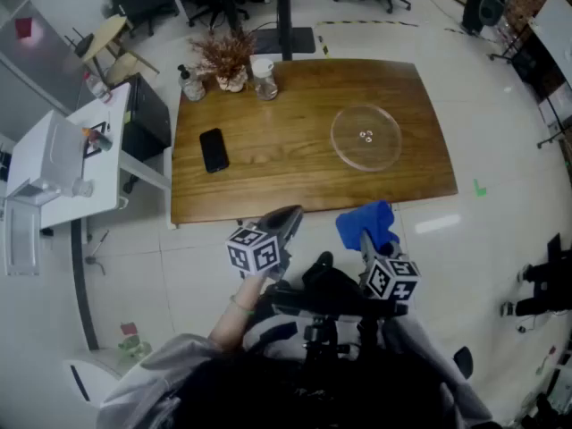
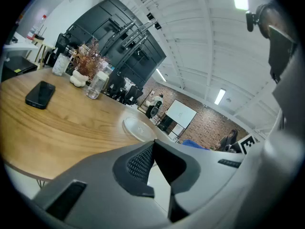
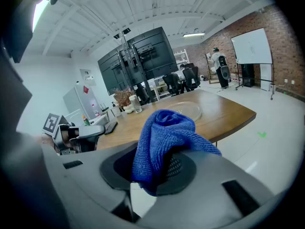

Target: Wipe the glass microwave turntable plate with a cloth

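Observation:
The clear glass turntable plate [image 1: 366, 137] lies flat on the right half of the wooden table [image 1: 295, 164]; it also shows in the left gripper view [image 2: 137, 128] and the right gripper view [image 3: 183, 109]. My right gripper [image 1: 365, 233] is shut on a bunched blue cloth [image 1: 366, 224] [image 3: 164, 142], held in front of the table's near edge, short of the plate. My left gripper [image 1: 286, 220] is beside it to the left, jaws shut and holding nothing [image 2: 153, 149].
On the table's left half lies a black phone [image 1: 214, 149]. At the back stand a soap bottle [image 1: 190, 85], a vase of dried flowers [image 1: 228, 61] and a glass jar [image 1: 264, 79]. A white side table [image 1: 63, 164] stands to the left.

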{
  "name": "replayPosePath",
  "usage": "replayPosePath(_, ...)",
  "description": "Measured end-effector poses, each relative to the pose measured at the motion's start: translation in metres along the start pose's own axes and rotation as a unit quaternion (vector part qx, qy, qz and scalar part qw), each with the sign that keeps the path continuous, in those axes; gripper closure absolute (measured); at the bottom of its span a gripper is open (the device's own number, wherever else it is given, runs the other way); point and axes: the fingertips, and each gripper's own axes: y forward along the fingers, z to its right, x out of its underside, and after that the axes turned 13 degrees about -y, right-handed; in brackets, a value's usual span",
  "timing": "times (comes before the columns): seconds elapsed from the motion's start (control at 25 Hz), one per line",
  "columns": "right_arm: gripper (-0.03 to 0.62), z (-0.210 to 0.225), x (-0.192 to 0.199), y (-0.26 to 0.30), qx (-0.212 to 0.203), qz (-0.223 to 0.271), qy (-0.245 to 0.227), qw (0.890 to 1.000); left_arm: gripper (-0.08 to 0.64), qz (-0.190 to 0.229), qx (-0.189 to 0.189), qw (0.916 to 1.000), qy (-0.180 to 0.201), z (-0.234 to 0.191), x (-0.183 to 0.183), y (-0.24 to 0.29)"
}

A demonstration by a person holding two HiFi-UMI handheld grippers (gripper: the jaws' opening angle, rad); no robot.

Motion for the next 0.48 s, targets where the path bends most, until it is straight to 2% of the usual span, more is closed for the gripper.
replayPosePath(0.24, 0.512, 0.077, -0.017, 0.011, 0.022, 0.000, 0.021, 1.000, 0.555, -0.011, 0.014, 0.9998, 0.001, 0.023, -0.005, 0.067)
replayPosePath(0.48, 0.512, 0.111, -0.028, 0.026, 0.017, -0.002, 0.040, 0.999, 0.555, -0.024, -0.006, 0.9997, 0.007, 0.026, -0.006, 0.096)
